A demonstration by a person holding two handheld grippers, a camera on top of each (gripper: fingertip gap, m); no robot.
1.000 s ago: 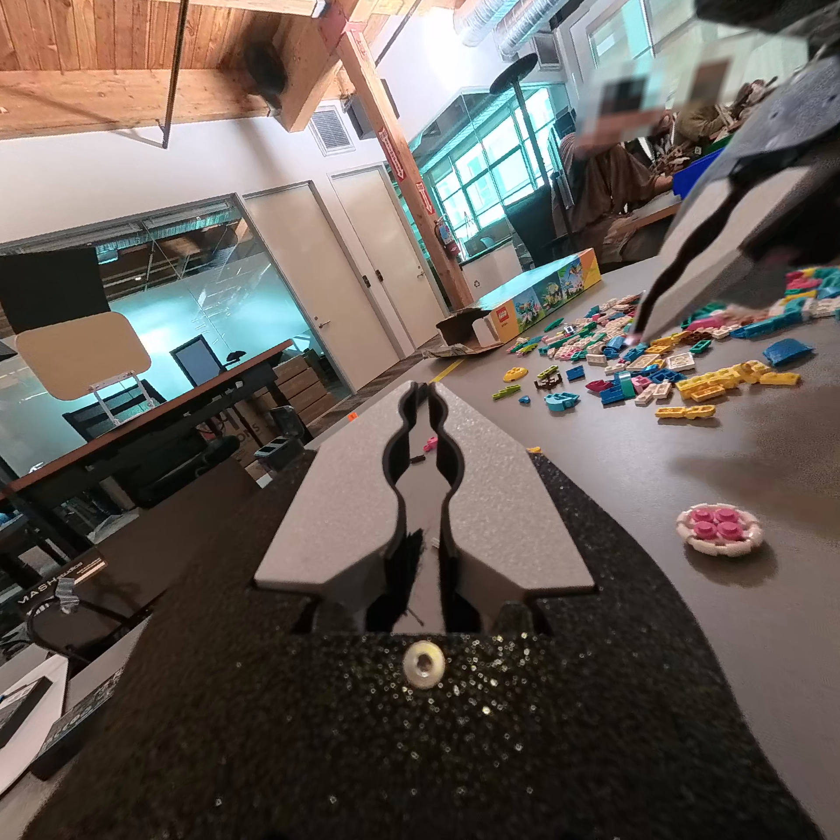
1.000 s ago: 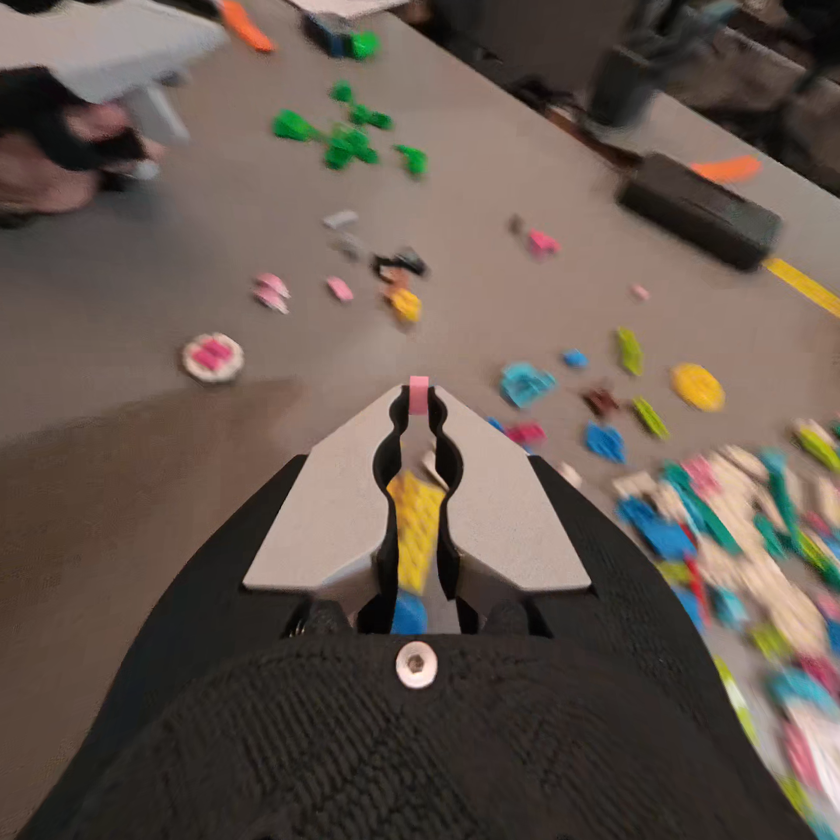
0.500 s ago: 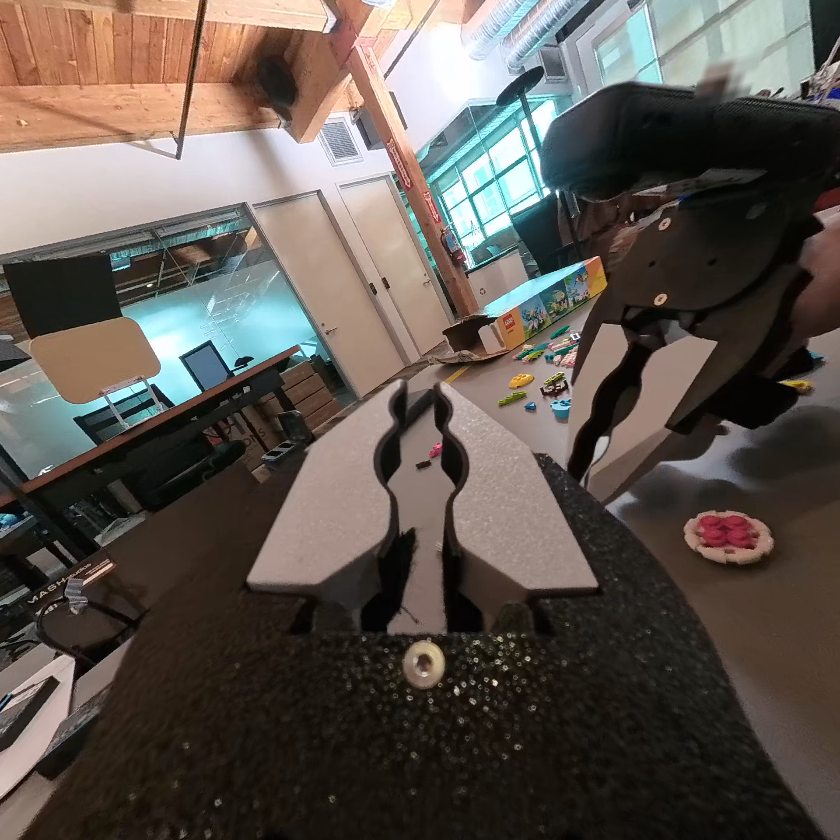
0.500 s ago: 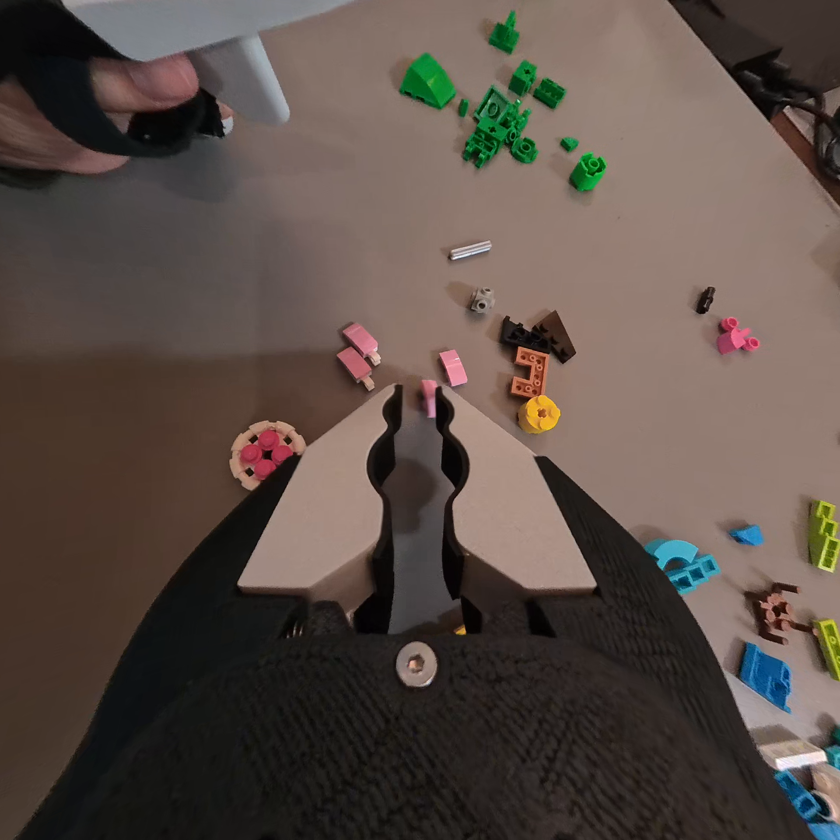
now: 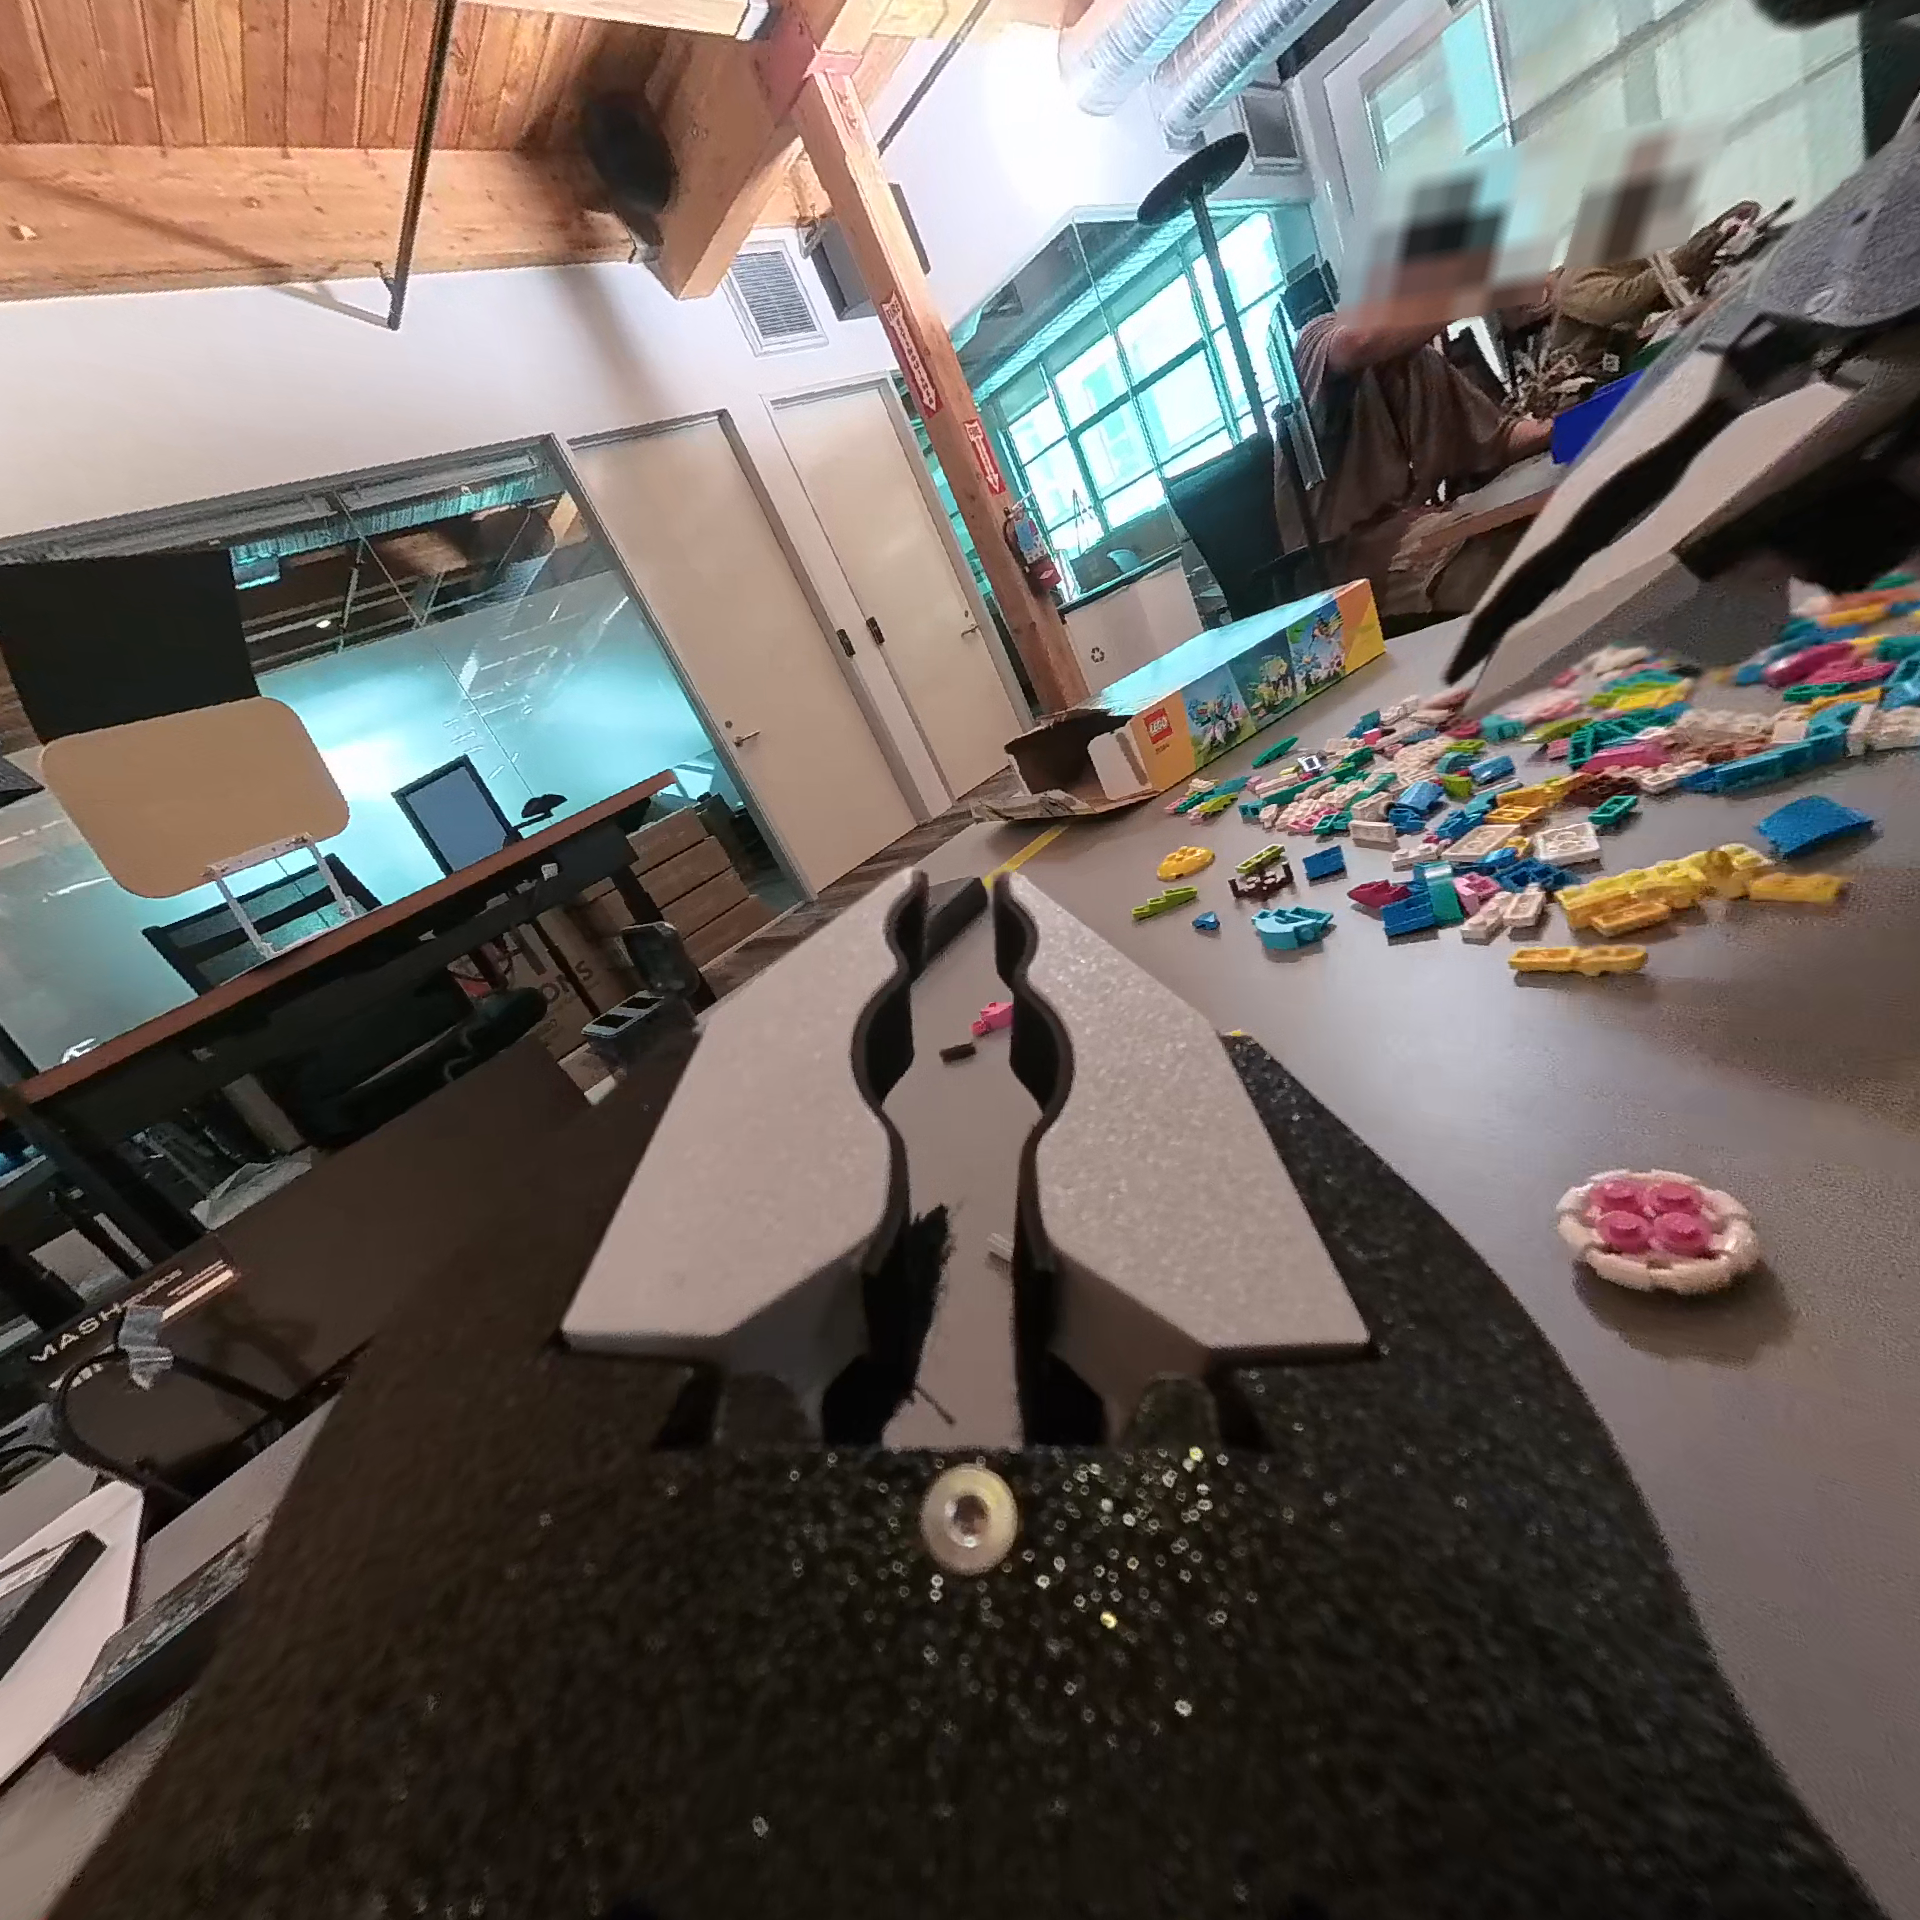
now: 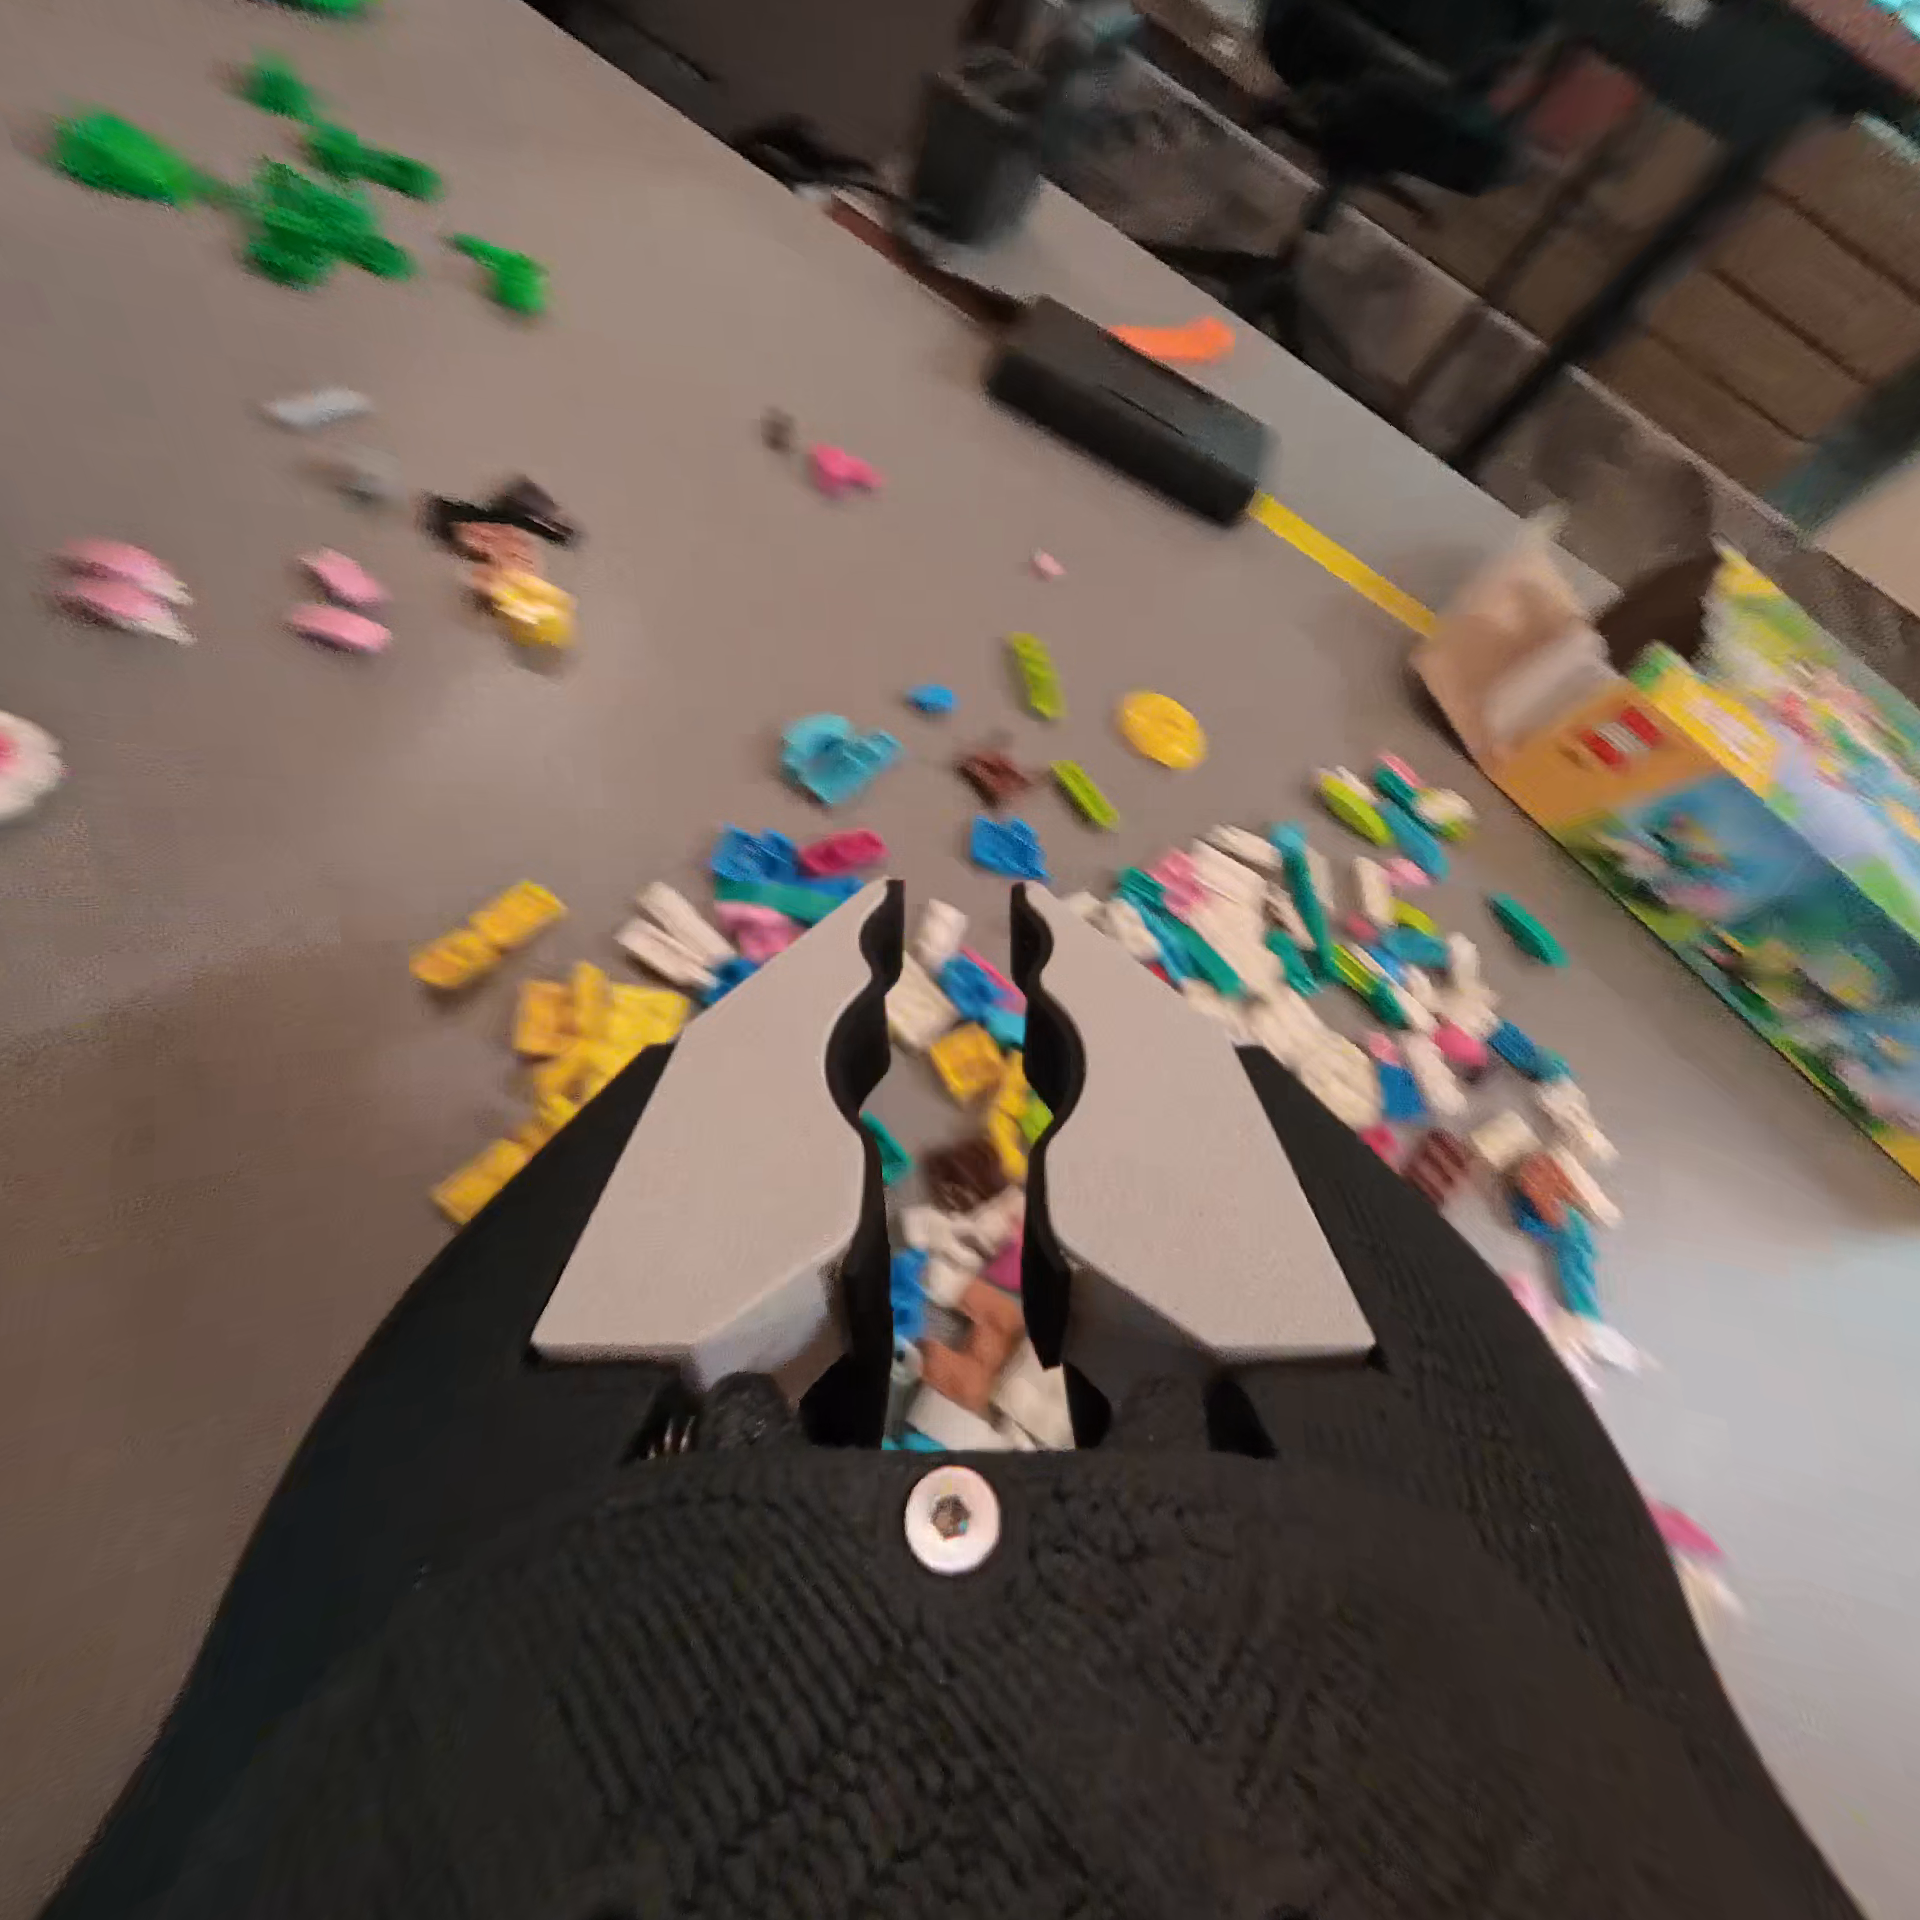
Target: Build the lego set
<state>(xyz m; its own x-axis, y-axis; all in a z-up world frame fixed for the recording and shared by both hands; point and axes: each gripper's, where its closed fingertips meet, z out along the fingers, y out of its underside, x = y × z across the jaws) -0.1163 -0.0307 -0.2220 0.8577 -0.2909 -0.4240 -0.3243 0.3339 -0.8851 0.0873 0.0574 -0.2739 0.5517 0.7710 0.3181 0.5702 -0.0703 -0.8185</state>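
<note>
Left gripper [image 5: 954, 899]: jaws parted by a narrow gap, nothing held between them; tips are raised over the grey table [image 5: 1351, 1091]. A small pink piece [image 5: 992, 1018] and a tiny dark piece [image 5: 956, 1052] are seen through the gap, lying on the table.

Just to the right of that gripper, a white round plate with four magenta studs [image 5: 1657, 1231] is set flat on the table, apart from other parts.

Right gripper [image 6: 956, 899]: jaws parted somewhat wider, nothing gripped; it is held above the main pile of loose bricks [image 6: 1299, 987], its tips close over the bricks. This view is blurred by motion.

Yellow plates [image 6: 582, 1023] are grouped at the pile's near left edge. Farther off, green pieces [image 6: 301, 218] are scattered. The set's box [image 5: 1247, 707] is lying at the far table edge, one end torn open.
</note>
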